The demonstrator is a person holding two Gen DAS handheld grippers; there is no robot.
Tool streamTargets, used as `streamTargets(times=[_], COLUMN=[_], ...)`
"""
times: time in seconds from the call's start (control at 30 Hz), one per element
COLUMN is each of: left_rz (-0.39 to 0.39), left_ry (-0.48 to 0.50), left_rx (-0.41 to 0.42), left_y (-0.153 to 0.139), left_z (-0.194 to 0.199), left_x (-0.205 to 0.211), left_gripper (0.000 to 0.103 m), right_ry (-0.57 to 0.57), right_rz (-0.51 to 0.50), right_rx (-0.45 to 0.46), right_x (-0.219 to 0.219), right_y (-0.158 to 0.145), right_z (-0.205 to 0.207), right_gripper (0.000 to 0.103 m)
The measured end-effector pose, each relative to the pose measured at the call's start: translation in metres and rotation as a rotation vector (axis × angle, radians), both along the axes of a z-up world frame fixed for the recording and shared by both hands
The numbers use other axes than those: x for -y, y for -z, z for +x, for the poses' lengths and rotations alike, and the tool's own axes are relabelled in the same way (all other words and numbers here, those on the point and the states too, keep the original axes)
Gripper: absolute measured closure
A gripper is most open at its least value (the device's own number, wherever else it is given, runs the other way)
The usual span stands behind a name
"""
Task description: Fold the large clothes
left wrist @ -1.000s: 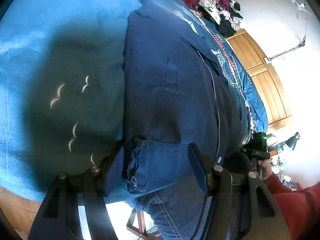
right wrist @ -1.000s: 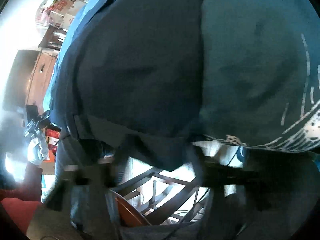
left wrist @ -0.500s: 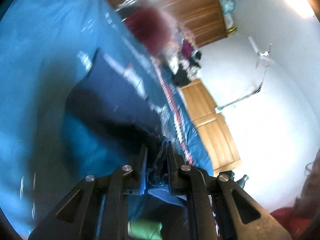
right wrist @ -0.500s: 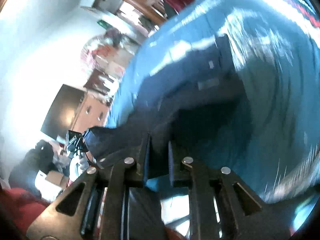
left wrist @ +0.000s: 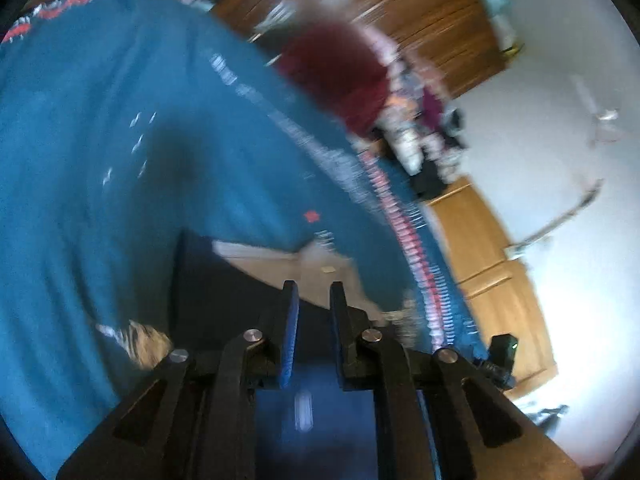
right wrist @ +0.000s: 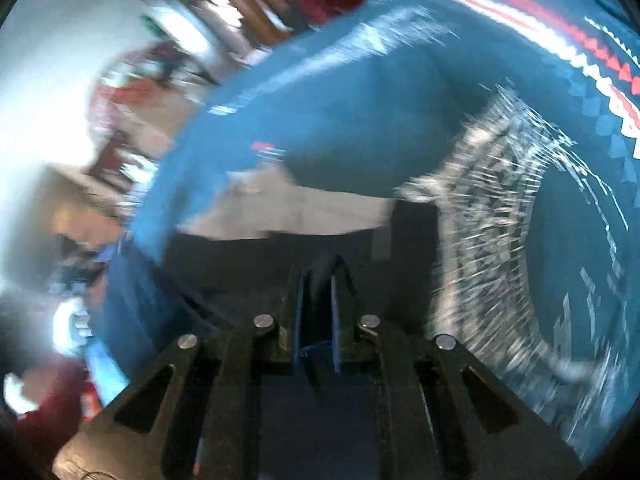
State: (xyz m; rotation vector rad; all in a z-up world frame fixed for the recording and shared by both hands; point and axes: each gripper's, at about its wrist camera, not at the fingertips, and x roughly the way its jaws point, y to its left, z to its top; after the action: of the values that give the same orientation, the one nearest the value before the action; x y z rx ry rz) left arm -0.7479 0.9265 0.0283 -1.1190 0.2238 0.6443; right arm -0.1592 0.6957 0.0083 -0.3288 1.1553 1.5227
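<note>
- You hold two grippers: your left gripper (left wrist: 313,294) has its jaws closed on one dark navy garment (left wrist: 224,292).
- Your right gripper (right wrist: 321,270) pinches the same garment (right wrist: 244,268).
- The garment hangs at 6 o'clock over one blue bedspread (left wrist: 100,128).
- One maroon heap (left wrist: 340,76) lies at 12, blurred.

Left gripper (left wrist: 313,294) and right gripper (right wrist: 320,276) both clamped on dark cloth

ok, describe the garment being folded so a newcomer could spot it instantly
Start from the big blue bedspread with its red-and-white patterned border. The navy garment lies on its near side, pinched by both the left gripper and right gripper. It is plain, darker than the bedspread.
</note>
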Motion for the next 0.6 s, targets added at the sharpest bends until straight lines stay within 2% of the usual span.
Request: streamTargets(times=[0.03, 0.1, 0.17, 0.3, 0.37, 0.5, 0.53, 0.57, 0.6], left_rz=[-0.012, -0.032, -0.037, -0.03, -0.017, -0.007, -0.01, -0.002, 0.002], left_ry=[-0.007, 0.005, 0.032, 0.084, 0.091, 0.109, 0.122, 0.131, 0.134], left_rx=[-0.031, -0.055, -0.099, -0.183, -0.196, -0.197, -0.211, -0.251, -0.316], left_y=[0.01, 0.03, 0.045, 0.058, 0.056, 0.053, 0.055, 0.057, 0.064], left_z=[0.005, 0.01, 0.011, 0.016, 0.023, 0.046, 0.054, 0.061, 0.069], left_x=[-0.007, -0.01, -0.001, 0.009, 0.004, -0.01, -0.015, -0.018, -0.021], left_gripper=[0.077, 0.067, 0.053, 0.048, 0.042, 0.041, 0.04, 0.04, 0.04], right_ry=[0.006, -0.002, 0.002, 0.0, -0.009, 0.002, 0.007, 0.012, 0.012], right_rz=[-0.039, -0.097, -0.103, -0.054, -0.052, -0.044, -0.033, -0.019, -0.006], right_rx=[0.021, -0.053, -0.091, -0.147, -0.142, -0.139, -0.141, -0.142, -0.135], right_x=[-0.01, -0.02, -0.018, -0.005, -0.004, -0.004, -0.002, -0.001, 0.001], right_y=[0.02, 0.049, 0.066, 0.068, 0.07, 0.067, 0.065, 0.063, 0.06], right_z=[0.008, 0.024, 0.032, 0.035, 0.035, 0.034, 0.034, 0.034, 0.032], right_gripper=[0.093, 0.089, 0.086, 0.077, 0.075, 0.071, 0.064, 0.058, 0.048])
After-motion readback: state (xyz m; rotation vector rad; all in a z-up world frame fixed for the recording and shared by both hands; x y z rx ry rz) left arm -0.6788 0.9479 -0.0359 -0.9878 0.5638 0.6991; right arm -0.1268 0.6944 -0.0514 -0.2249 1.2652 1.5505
